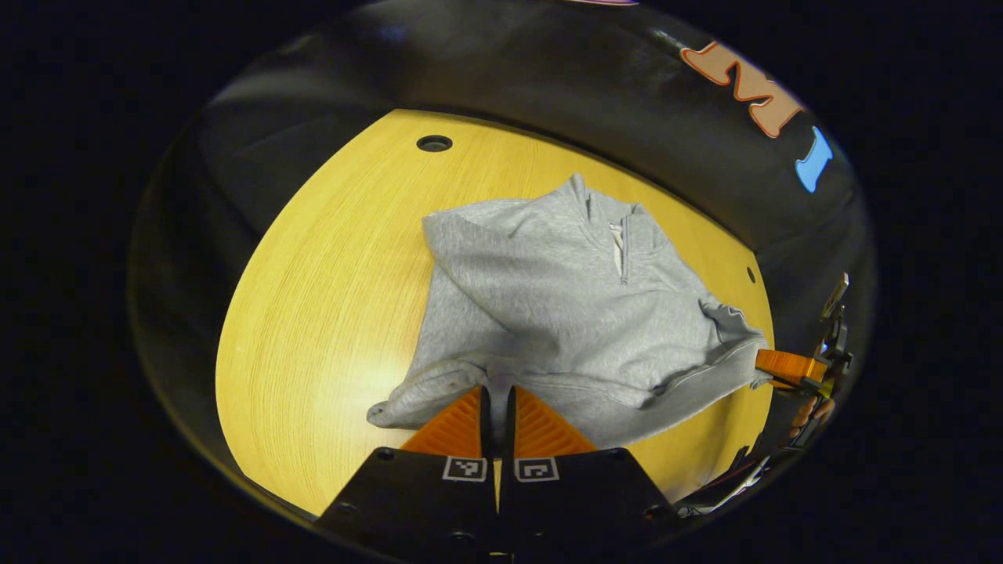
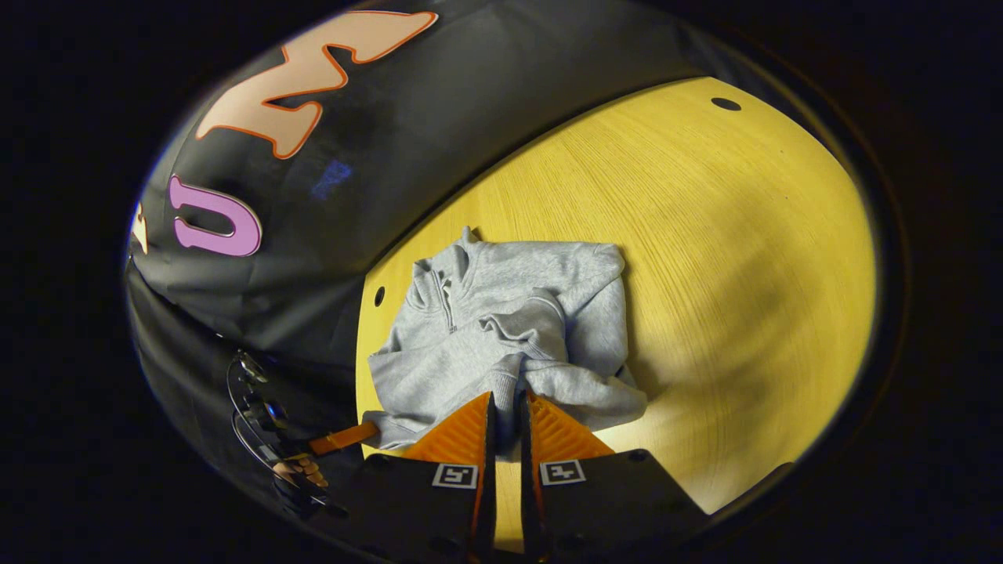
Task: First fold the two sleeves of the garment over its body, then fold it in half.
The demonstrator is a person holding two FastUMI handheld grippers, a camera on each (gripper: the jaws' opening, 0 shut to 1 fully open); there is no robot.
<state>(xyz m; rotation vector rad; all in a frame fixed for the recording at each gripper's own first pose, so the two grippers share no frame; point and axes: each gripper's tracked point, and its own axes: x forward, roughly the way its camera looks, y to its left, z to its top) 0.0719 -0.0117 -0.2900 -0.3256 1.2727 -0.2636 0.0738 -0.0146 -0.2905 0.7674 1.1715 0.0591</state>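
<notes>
Sleeves look already folded in over the body; the step in hand reads as the fold in half.

Garment: grey zip-neck sweatshirt, lying on the yellow wood counter, collar at the far end from both claws, hem nearest them.

Left claw: fingers drawn narrow, a pinch of hem cloth between them at one bottom corner. Rest of the garment spreads ahead and to its right.

Right claw: also narrow, hem fabric bunched up between its fingers at the other corner. Body of the garment lies straight ahead, collar ahead and left.

In each view the other claw shows off to the side at the hem's opposite end, a hand behind it.

Next move, as I judge it: lift both hem corners together and carry them forward toward the collar, keeping level so the sleeves stay tucked.
</notes>
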